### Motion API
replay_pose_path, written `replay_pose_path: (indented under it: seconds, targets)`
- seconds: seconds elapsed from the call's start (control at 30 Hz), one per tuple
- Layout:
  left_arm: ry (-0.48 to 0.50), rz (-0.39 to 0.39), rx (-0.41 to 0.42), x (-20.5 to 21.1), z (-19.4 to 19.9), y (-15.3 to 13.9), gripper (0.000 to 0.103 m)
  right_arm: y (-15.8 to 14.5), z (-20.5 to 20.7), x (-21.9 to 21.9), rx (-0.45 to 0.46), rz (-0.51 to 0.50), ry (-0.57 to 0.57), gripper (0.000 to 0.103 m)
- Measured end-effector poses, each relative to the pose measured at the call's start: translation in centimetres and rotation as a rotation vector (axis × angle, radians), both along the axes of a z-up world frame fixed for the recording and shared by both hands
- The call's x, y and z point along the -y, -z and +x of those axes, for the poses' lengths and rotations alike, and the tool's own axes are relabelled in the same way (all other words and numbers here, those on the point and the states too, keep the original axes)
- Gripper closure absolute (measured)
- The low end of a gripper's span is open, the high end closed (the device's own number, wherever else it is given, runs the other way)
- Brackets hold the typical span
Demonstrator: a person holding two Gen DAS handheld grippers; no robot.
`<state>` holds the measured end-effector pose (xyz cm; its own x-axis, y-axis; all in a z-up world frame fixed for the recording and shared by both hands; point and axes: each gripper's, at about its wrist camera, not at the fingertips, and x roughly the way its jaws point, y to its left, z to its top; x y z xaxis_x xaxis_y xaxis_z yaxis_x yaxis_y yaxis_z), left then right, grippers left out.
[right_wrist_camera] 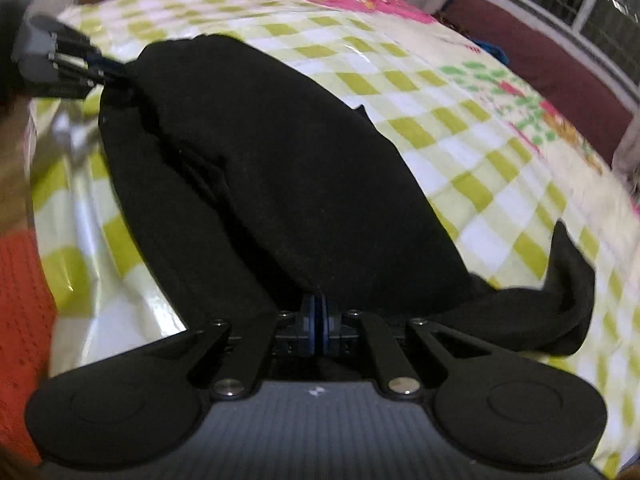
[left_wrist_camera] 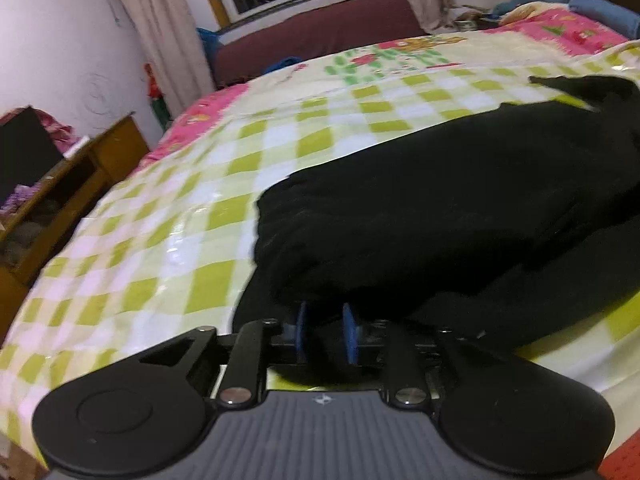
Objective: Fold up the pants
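Black pants (left_wrist_camera: 440, 208) lie folded on the checked bed sheet (left_wrist_camera: 160, 240). In the left wrist view my left gripper (left_wrist_camera: 326, 308) sits at their near left corner. Its blue pads (left_wrist_camera: 351, 332) stand a little apart, with dark cloth bunched between them and draped over the tips. The right wrist view shows the pants (right_wrist_camera: 280, 160) as a raised top layer over a lower one. My right gripper (right_wrist_camera: 320, 300) is shut on the near edge of that layer. At the far left corner the cloth is gathered into my left gripper (right_wrist_camera: 120, 68). A loose end (right_wrist_camera: 568, 292) curls at the right.
The green and white sheet (right_wrist_camera: 480, 140) spreads beyond the pants. A wooden desk (left_wrist_camera: 80, 168) stands left of the bed, with a maroon bench (left_wrist_camera: 320, 28) under the window. Blue pillows (left_wrist_camera: 600, 12) lie at the far right. A red cloth (right_wrist_camera: 20, 300) is beside the bed edge.
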<state>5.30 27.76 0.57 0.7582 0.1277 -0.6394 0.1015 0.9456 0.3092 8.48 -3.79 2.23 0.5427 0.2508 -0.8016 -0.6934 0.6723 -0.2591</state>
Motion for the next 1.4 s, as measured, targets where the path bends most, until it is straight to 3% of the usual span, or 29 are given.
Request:
replay_pose_path:
  seconds: [0.2,0.3,0.5,0.6,0.7,0.77,0.87,0.93,1.0,1.07,1.13,1.2,1.4]
  targets:
    - [0.048,0.104,0.071,1.1,-0.2,0.9,0.043,0.7,-0.9,-0.7,0.046,-0.022,-0.029,0.093]
    - [0.117,0.299,0.129,3.0,0.0,2.1,0.037,1.0,-0.8,-1.4,0.052,-0.033,-0.055,0.091]
    - [0.212,0.528,0.134,4.3,1.9,4.3,0.040,1.9,-0.2,-1.8,0.044,-0.053,-0.055,0.091]
    - [0.200,0.522,0.121,4.1,3.0,3.7,0.057,2.2,0.2,-1.5,0.030,-0.068,-0.027,0.096]
    - [0.182,0.513,0.147,3.5,3.5,2.0,0.066,1.1,0.7,-1.2,-0.009,-0.012,0.018,0.100]
    - [0.171,0.510,0.184,3.1,3.2,0.2,0.070,-0.7,0.2,-1.5,0.015,0.020,0.015,0.100]
    - [0.129,0.468,0.225,2.0,2.0,-1.7,0.071,-3.5,-1.3,-1.9,0.051,0.069,0.008,0.100]
    - [0.104,0.441,0.225,1.3,1.2,-1.4,0.071,-4.5,-2.4,-1.9,0.059,0.099,-0.002,0.100]
    - [0.090,0.451,0.182,1.0,0.7,0.7,0.071,-3.5,-3.3,-2.3,0.058,0.083,-0.020,0.100]
    - [0.091,0.478,0.115,0.9,0.5,3.7,0.072,-0.7,-3.4,-3.0,-0.010,0.067,0.005,0.100]
    - [0.086,0.517,0.104,1.2,-0.2,5.5,0.073,1.7,-3.8,-3.8,-0.058,0.049,0.015,0.099]
    - [0.069,0.504,0.117,1.1,-0.5,5.1,0.073,2.2,-4.7,-4.1,-0.030,0.036,-0.004,0.099]
    - [0.049,0.462,0.142,0.6,-0.4,3.5,0.073,-0.2,-5.1,-3.7,0.009,0.069,-0.005,0.099]
